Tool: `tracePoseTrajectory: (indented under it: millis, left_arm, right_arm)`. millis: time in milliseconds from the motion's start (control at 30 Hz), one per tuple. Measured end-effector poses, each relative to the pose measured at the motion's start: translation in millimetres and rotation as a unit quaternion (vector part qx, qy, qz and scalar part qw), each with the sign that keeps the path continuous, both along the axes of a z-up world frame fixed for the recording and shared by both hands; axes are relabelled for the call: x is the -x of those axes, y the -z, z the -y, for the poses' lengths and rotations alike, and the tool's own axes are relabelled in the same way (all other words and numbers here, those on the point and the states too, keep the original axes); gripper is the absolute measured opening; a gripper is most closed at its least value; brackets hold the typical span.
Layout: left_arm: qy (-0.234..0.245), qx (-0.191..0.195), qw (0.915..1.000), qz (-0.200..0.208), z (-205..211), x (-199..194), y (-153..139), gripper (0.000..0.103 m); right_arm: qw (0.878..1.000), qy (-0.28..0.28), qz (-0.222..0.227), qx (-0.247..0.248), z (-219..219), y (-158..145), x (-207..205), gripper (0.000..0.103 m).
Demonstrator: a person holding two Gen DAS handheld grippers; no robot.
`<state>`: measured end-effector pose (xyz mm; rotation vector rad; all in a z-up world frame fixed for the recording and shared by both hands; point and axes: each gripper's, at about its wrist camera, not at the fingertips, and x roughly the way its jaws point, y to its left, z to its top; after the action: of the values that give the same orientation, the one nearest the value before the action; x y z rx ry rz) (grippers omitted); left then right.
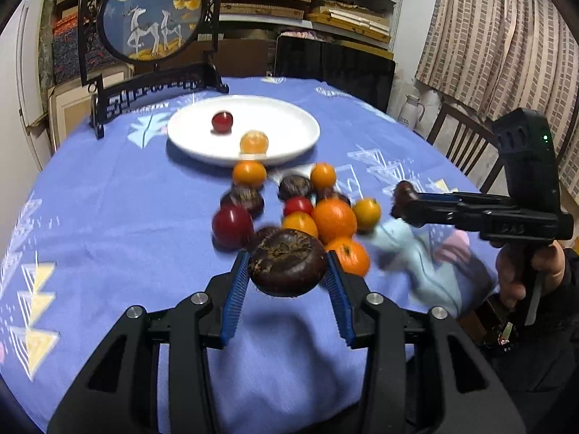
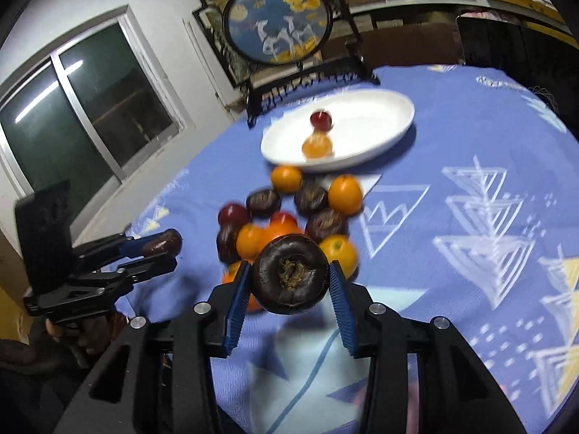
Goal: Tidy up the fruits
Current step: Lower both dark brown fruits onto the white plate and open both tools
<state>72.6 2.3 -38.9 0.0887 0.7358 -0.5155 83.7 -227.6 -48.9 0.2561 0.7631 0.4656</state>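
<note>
A dark brown round fruit (image 1: 287,267) sits between the blue pads of my left gripper (image 1: 288,264), which is shut on it above the blue tablecloth. My right gripper (image 2: 289,278) is shut on a second dark brown fruit (image 2: 289,275). In the left wrist view the right gripper (image 1: 400,200) comes in from the right with its fruit at the tips. The left gripper (image 2: 163,244) shows at the left of the right wrist view. Behind both lies a pile of orange, red and brown fruits (image 1: 307,209). The white plate (image 1: 286,119) beyond holds a red fruit (image 1: 222,122) and an orange one (image 1: 254,141).
A round deer screen on a black stand (image 1: 152,18) stands behind the plate. Wooden chairs (image 1: 466,137) and a white jug (image 1: 410,108) are off the table's right edge. A window (image 2: 72,115) is at the left. A hand (image 1: 524,271) grips the right tool.
</note>
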Motion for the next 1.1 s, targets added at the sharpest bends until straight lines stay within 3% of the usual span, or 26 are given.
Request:
tracePoseTrajectory:
  millis: [267,400,567,733,767,800,967,1100]
  left_arm:
    - [0.003,0.003,1.0,0.008,17,-70,-24,0.042]
    - [-0.008,-0.018,0.9996,0.02,30,-123,-32,0.042]
    - [-0.031,-0.02,0.9991,-0.021,32,-196,-17,0.042]
    - [-0.054,-0.028,0.9965,-0.057,33,-239,4,0.045]
    - [-0.06,-0.028,0.9962,-0.057,32,-242,5,0.054]
    - [-0.069,-0.023,0.9959,-0.053,29,-243,4,0.063]
    - [-0.066,-0.007,0.9976,-0.023,18,-214,-13,0.071]
    - [-0.035,-0.005,0.9994,-0.001,14,-165,-24,0.074]
  right_arm:
    - [0.999,0.037,0.008,-0.031,27,-25,-57,0.043]
    - [0.999,0.037,0.012,-0.028,23,-37,-99,0.043]
    - [0.999,0.041,-0.004,-0.023,18,-34,-160,0.043]
    - [0.999,0.043,-0.027,-0.012,9,-16,-208,0.049]
    - [0.998,0.048,-0.027,-0.009,9,-14,-212,0.061]
    - [0.998,0.058,-0.023,-0.014,11,-14,-212,0.064]
    - [0.998,0.062,-0.005,-0.009,15,-19,-185,0.064]
    - [0.998,0.068,-0.006,-0.011,24,-19,-152,0.065]
